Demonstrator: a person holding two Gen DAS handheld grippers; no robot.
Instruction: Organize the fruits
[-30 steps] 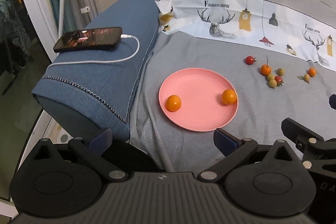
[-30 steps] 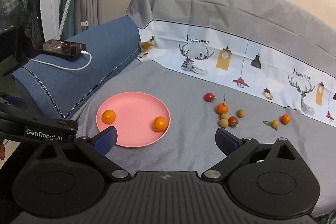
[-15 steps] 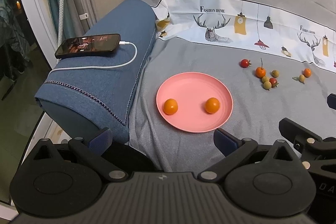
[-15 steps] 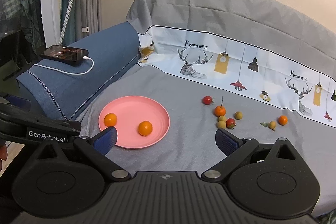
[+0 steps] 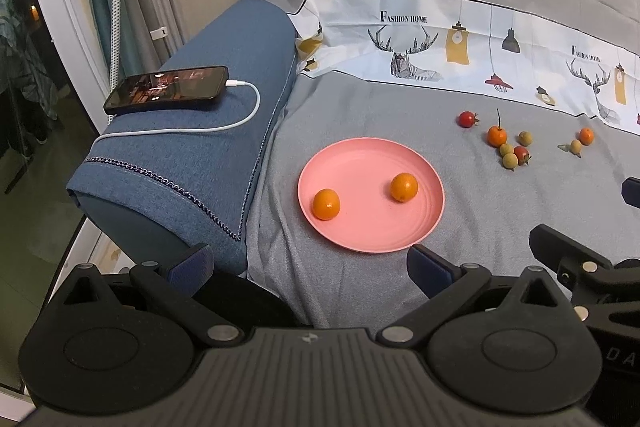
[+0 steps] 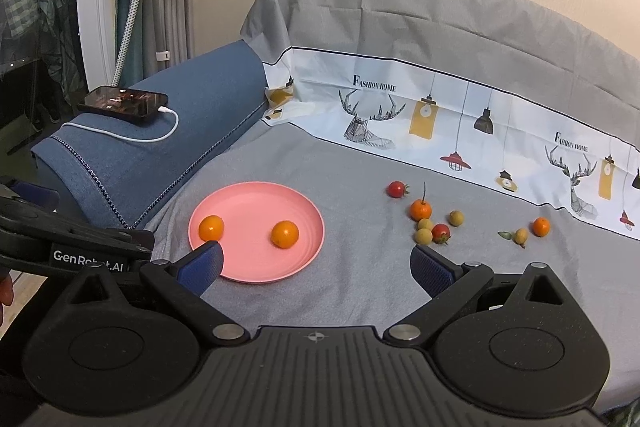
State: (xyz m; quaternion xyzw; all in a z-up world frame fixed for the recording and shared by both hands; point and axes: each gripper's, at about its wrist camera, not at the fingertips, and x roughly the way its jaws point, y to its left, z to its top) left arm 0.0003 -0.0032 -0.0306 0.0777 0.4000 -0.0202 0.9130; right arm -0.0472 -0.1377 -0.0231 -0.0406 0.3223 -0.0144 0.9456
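A pink plate (image 5: pixel 372 235) (image 6: pixel 248 269) lies on the grey sofa cover and holds two small oranges (image 5: pixel 326 203) (image 5: pixel 404 187), also seen in the right wrist view (image 6: pixel 211 227) (image 6: pixel 285 233). Right of the plate lies a loose cluster of small fruits: a red tomato (image 6: pixel 397 189), an orange fruit with a stem (image 6: pixel 420 209), yellow-green ones (image 6: pixel 424 235) and another orange one (image 6: pixel 541 226). My left gripper (image 5: pixel 312 265) is open and empty, near the plate's front edge. My right gripper (image 6: pixel 316 263) is open and empty, in front of the plate and the cluster.
A blue sofa armrest (image 5: pixel 192 155) stands left of the plate, with a black phone (image 5: pixel 168 94) on a white charging cable (image 5: pixel 224 125). A printed white band runs along the sofa back (image 6: pixel 440 115). A window frame and curtains stand at far left.
Both grippers have pulled back and risen, so the plate and fruits look smaller. The right-hand orange has rolled leftward toward the plate's middle. Both grippers stay open.
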